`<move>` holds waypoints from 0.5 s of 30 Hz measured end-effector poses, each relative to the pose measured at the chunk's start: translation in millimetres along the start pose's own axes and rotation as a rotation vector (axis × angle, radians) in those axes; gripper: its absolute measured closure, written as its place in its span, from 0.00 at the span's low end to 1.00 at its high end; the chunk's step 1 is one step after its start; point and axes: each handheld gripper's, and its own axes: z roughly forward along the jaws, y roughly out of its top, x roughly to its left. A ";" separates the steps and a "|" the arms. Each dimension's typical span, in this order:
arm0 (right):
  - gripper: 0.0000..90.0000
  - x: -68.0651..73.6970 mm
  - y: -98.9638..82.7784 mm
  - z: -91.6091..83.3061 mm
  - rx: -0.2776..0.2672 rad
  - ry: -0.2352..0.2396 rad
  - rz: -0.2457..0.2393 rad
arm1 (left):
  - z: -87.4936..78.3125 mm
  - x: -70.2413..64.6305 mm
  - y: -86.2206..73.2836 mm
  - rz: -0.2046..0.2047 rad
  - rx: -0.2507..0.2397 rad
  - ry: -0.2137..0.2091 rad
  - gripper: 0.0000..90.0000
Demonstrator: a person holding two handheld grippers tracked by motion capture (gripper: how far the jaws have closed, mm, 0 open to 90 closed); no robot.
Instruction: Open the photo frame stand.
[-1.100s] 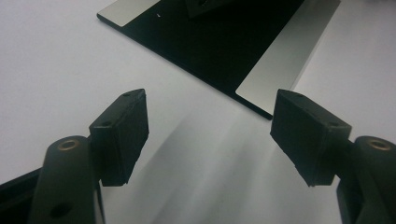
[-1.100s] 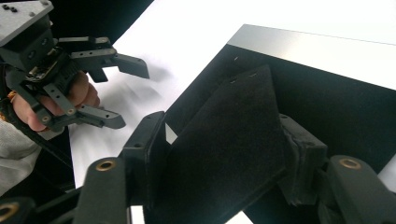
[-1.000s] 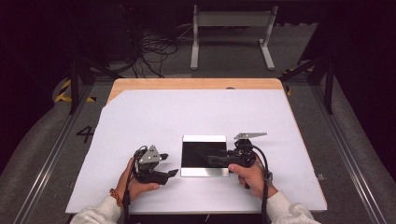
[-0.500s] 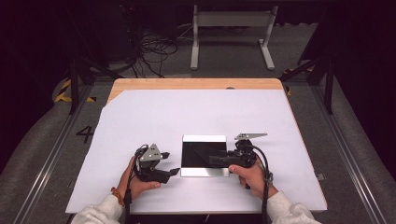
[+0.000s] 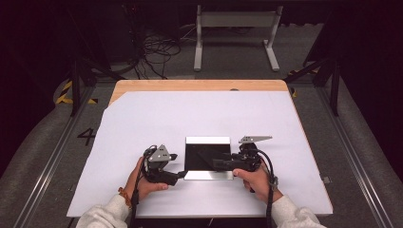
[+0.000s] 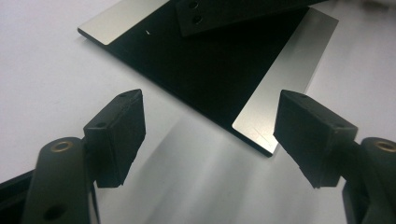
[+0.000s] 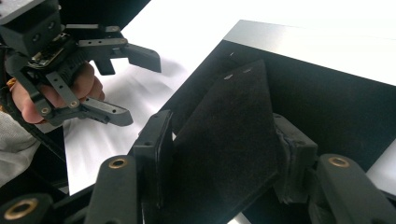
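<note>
A flat black plate (image 5: pixel 208 154) with a silver strip along its far and near edges lies on the white table. My right gripper (image 5: pixel 216 164) reaches over the plate from the right and is shut on a thin black felt-like piece (image 7: pixel 224 140) with two small holes near its tip. The piece hovers low over the plate (image 7: pixel 336 107). My left gripper (image 5: pixel 180 175) stands open just off the plate's near left corner (image 6: pixel 254 133), with nothing between its pads (image 6: pixel 119 126). The same black piece (image 6: pixel 219 14) crosses the top of the left gripper view.
White sheet (image 5: pixel 199 114) covers most of the wooden table, whose bare far edge (image 5: pixel 199 85) shows. A metal stand (image 5: pixel 235 28) and loose cables (image 5: pixel 154 52) are on the floor beyond it. Dark rails run along both sides.
The left hand has shifted very slightly. The right hand and the black plate stay where they were.
</note>
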 end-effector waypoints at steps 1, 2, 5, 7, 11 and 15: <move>0.52 0.4 0.0 -0.3 -0.003 -0.001 -0.007 | 0.7 0.2 0.1 -0.008 -0.004 -0.011 0.27; 0.53 1.0 0.0 -0.7 -0.003 -0.001 -0.012 | 1.3 0.9 0.2 -0.010 -0.006 -0.019 0.27; 0.53 2.1 -0.2 -1.0 -0.008 -0.002 -0.018 | 4.0 2.1 1.2 -0.023 -0.001 -0.028 0.26; 0.53 2.9 -0.4 -1.2 -0.009 -0.006 -0.029 | 5.8 2.8 2.2 -0.026 0.001 -0.038 0.26; 0.54 5.5 -1.0 -3.0 -0.019 -0.006 -0.054 | 9.2 3.8 3.9 -0.032 0.013 -0.041 0.25; 0.56 8.0 -1.7 -5.5 -0.029 -0.005 -0.082 | 13.3 4.4 5.4 -0.036 0.024 -0.044 0.25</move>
